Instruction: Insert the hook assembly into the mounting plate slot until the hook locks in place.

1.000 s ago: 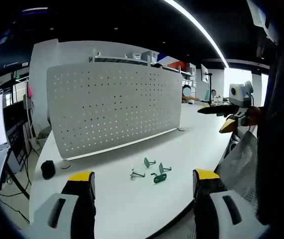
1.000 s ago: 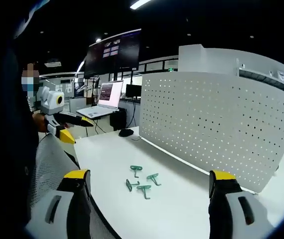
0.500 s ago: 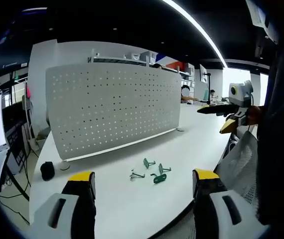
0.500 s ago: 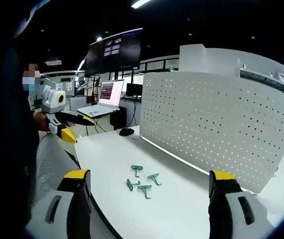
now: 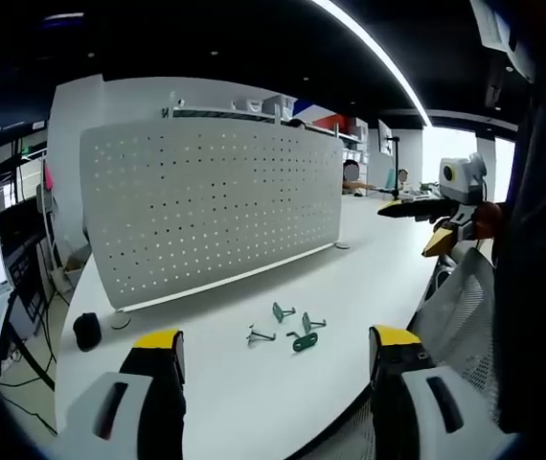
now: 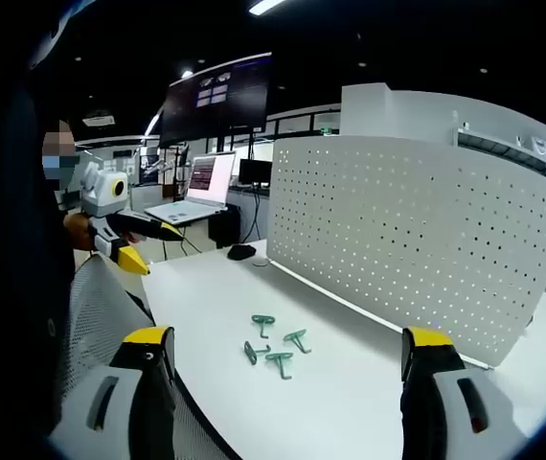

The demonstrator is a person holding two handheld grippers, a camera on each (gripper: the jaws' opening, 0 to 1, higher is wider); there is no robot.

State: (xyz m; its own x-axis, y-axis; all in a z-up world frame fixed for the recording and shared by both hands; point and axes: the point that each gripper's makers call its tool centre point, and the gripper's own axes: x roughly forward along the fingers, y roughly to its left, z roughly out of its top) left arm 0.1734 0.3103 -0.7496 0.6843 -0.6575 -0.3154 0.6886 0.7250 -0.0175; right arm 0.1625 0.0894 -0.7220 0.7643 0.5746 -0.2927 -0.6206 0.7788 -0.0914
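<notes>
Lying loose on the white table (image 5: pixel 254 383), green hooks (image 5: pixel 290 327) face the pegboard (image 5: pixel 206 206); both grippers gape empty.

Green hooks (image 5: pixel 292 331), white table (image 5: pixel 254 383), grey dotted pegboard (image 5: pixel 206 206), yellow-tipped tongs (image 5: pixel 273 350).

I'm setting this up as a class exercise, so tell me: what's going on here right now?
A person holds a pair of tongs in each hand above a white table. Both the left tongs and the right tongs are open and hold nothing. A few green hooks lie loose on the table in front of an upright white pegboard. No hook is in the board yet.
</notes>
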